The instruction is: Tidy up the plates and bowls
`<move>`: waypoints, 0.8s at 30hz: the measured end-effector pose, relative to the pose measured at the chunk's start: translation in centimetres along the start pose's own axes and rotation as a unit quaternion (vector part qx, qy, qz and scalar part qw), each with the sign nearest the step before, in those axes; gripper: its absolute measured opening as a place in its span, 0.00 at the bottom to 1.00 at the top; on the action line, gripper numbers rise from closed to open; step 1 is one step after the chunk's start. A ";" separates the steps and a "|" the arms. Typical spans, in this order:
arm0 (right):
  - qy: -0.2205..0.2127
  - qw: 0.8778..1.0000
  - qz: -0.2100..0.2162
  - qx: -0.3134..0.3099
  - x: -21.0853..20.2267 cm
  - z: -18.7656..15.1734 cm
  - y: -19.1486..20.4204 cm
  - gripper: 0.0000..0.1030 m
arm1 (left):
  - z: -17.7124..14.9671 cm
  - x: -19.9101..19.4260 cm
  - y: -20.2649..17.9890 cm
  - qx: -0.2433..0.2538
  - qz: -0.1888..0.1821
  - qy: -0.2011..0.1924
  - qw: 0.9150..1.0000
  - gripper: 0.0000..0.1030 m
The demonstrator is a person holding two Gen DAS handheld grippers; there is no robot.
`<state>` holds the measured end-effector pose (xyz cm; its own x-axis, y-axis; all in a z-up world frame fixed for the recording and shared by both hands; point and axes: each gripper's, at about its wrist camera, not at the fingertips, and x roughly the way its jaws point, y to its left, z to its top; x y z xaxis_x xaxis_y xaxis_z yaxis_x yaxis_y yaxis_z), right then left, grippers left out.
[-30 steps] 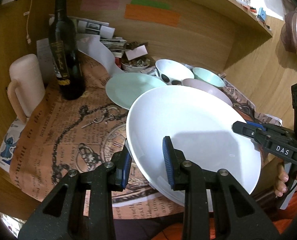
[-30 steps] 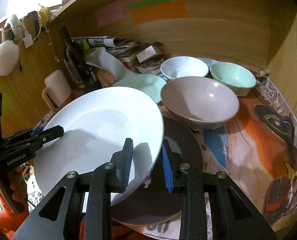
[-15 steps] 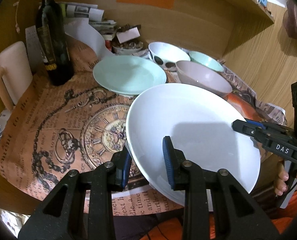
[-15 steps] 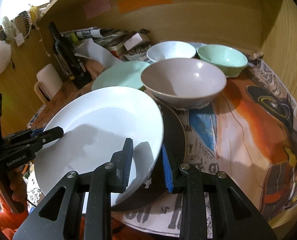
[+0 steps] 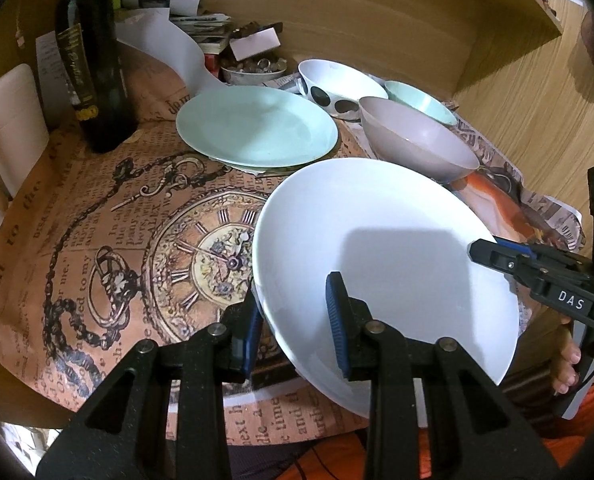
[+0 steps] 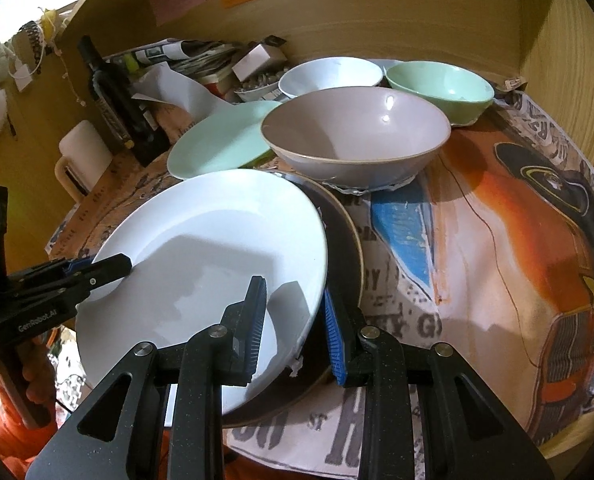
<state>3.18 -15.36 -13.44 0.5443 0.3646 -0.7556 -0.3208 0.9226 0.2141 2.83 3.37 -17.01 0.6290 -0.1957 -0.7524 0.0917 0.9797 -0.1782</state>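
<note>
A large white plate [image 5: 385, 248] [image 6: 217, 248] is held by its rim from both sides. My left gripper [image 5: 293, 304] is shut on its left rim, one pad above and one below. My right gripper [image 6: 297, 304] is shut on the opposite rim, and its tip [image 5: 483, 250] shows on the plate's right edge in the left wrist view. The white plate lies tilted over a dark plate [image 6: 345, 248]; whether they touch I cannot tell. Behind are a mint plate [image 5: 257, 124], a grey bowl [image 6: 357, 136], a white spotted bowl [image 5: 337, 80] and a mint bowl [image 6: 437, 84].
A dark wine bottle [image 5: 93, 60] and a cream mug [image 5: 9, 120] stand at the left. Papers and a small dish of bits [image 5: 253, 68] crowd the back wall. Wooden walls close the back and right. Printed paper covers the table [image 5: 97, 240].
Both grippers have sunk toward the table with the white plate and tipped further down. The bowls and the mint plate now sit lower and larger in view. Both grips are unchanged.
</note>
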 end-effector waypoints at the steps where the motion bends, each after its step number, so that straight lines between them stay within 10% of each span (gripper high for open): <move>1: 0.001 1.000 -0.001 0.002 0.1 0.0 -0.1 0.25 | 0.0 0.1 0.0 0.001 -0.001 0.001 1.000 0.30; 24: 0.001 1.000 -0.008 0.001 -0.4 0.3 -0.5 0.24 | 0.3 1.6 -1.2 0.026 0.013 0.011 1.000 0.41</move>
<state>3.30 -15.91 -13.02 0.5482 0.3504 -0.7594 -0.3111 0.9283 0.2038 3.95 1.91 -17.81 0.6142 -0.1699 -0.7707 0.1159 0.9854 -0.1248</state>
